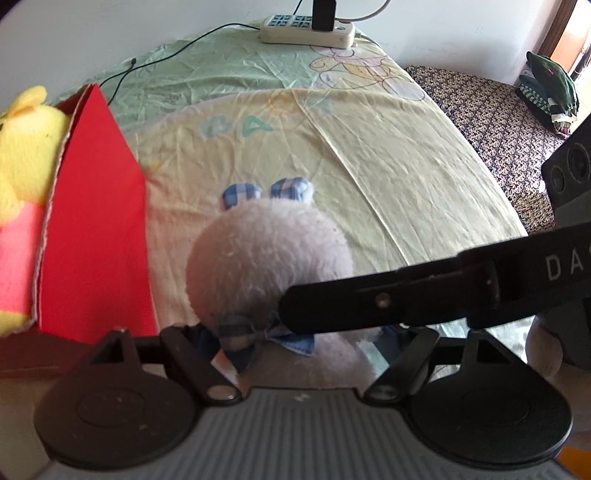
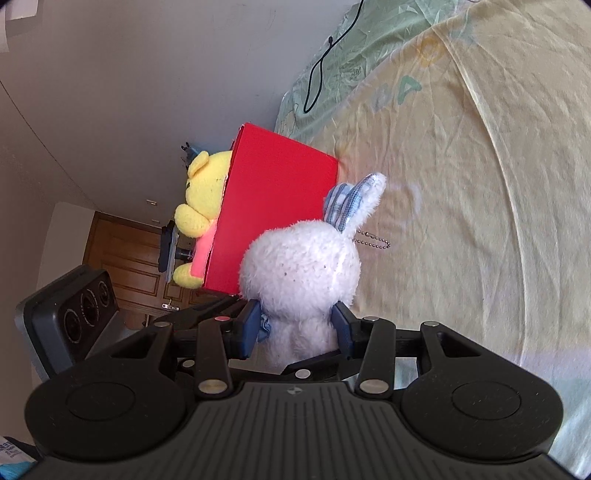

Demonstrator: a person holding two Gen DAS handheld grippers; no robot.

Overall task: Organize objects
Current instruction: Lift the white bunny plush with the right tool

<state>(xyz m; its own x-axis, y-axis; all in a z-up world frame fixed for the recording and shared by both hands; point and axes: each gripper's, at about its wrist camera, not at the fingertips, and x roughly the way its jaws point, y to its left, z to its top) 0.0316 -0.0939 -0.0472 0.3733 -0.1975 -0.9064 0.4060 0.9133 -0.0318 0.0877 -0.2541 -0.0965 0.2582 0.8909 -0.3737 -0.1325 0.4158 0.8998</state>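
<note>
One toy, yellow bear [image 2: 203, 192], was already seen in red box [image 2: 273, 214]. White bunny [image 2: 301, 273] was clamped by right gripper [image 2: 297, 328], just beside box, not yet boxed. Left gripper [image 1: 295, 354] state couldn't be told.

- You face a bed [image 1: 406, 177] under a wrinkled pale yellow and green cartoon-print sheet.
- A red box [image 1: 96, 221] sits on it at your left.
- A white power strip [image 1: 306, 35] and thin black cable [image 1: 155, 62] lie near the wall.
</note>
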